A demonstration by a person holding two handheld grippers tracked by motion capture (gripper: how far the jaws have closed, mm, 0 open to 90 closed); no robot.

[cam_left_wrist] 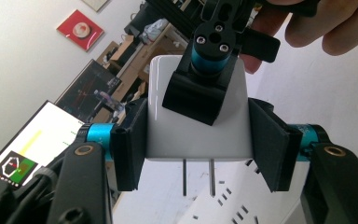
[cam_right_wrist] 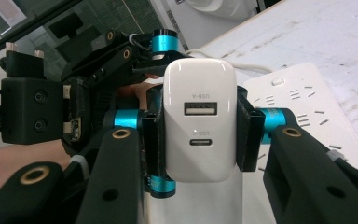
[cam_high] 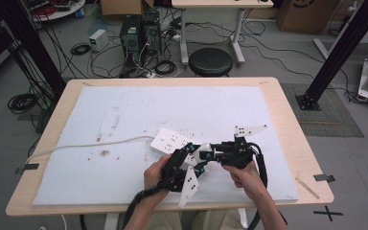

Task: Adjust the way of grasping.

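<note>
A: Where is the charger (cam_right_wrist: 199, 126)?

B: Off the counter (cam_high: 287, 120), held up between the two grippers just above the near end of the power strip (cam_high: 170, 140), toward the counter's near edge, a little right of its middle.

A: Who has it?

B: The right gripper (cam_right_wrist: 199, 140) — its jaws press on the charger's two sides, with the USB ports facing that gripper's camera. In the left gripper view the prongs point down toward the strip.

A: And the left gripper (cam_left_wrist: 198, 140)?

B: Its jaws stand on either side of the white body, narrow but not clamped — the left pad sits right against it, while the right one shows a small gap.

A: The strip?

B: It lies flat on the white mat (cam_high: 124, 110), and its cord (cam_high: 86, 145) runs off toward the counter's left edge.
</note>
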